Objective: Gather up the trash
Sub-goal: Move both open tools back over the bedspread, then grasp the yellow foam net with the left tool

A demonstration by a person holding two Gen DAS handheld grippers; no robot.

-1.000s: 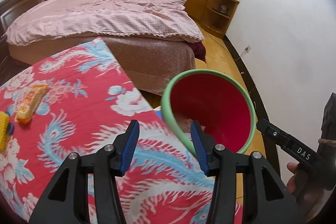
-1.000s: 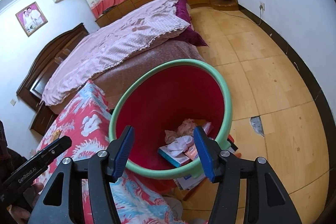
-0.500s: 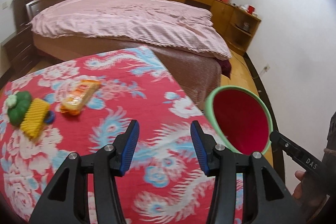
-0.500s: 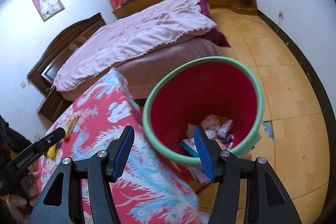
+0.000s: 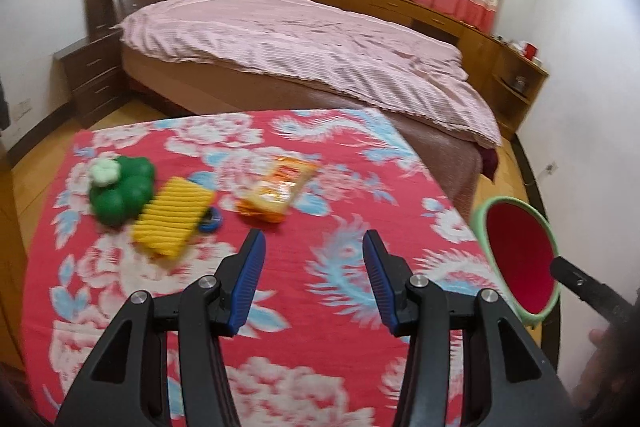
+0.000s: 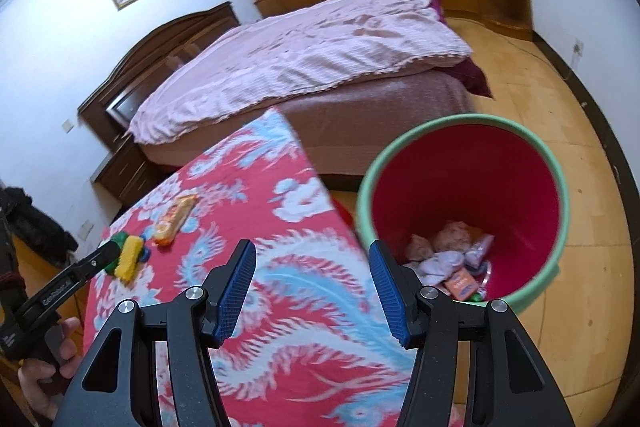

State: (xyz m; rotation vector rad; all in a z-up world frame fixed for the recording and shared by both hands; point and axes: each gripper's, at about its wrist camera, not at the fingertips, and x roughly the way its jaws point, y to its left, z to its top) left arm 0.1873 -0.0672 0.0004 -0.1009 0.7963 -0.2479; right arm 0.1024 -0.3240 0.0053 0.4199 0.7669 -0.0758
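Across the floral red tablecloth (image 5: 320, 307), the orange snack wrapper (image 5: 278, 189) lies ahead-left of the wide-open, empty left gripper (image 5: 312, 273), long axis slanting away rightward, while the equally open, empty right gripper (image 6: 312, 281) sits nearer the bin (image 6: 556, 187).

A table covered with a red cloth printed with white peonies and blue feathers (image 5: 320, 307) carried four things, all toward its far left part. A crinkled orange snack wrapper (image 5: 276, 189) lay flat near the middle. Just left of it sat a yellow ribbed corn-shaped toy (image 5: 172, 223), overlapping a small blue ring-shaped object (image 5: 211, 219) that showed at its right edge. A green plastic pepper-shaped toy with a white stem end (image 5: 120, 189) touched the yellow toy's far left side. Beside the table's right edge, on the tan tiled floor (image 6: 592, 163), stood a red plastic bin with a green rim (image 6: 460, 131), holding crumpled tissues and small wrappers (image 6: 452, 259).
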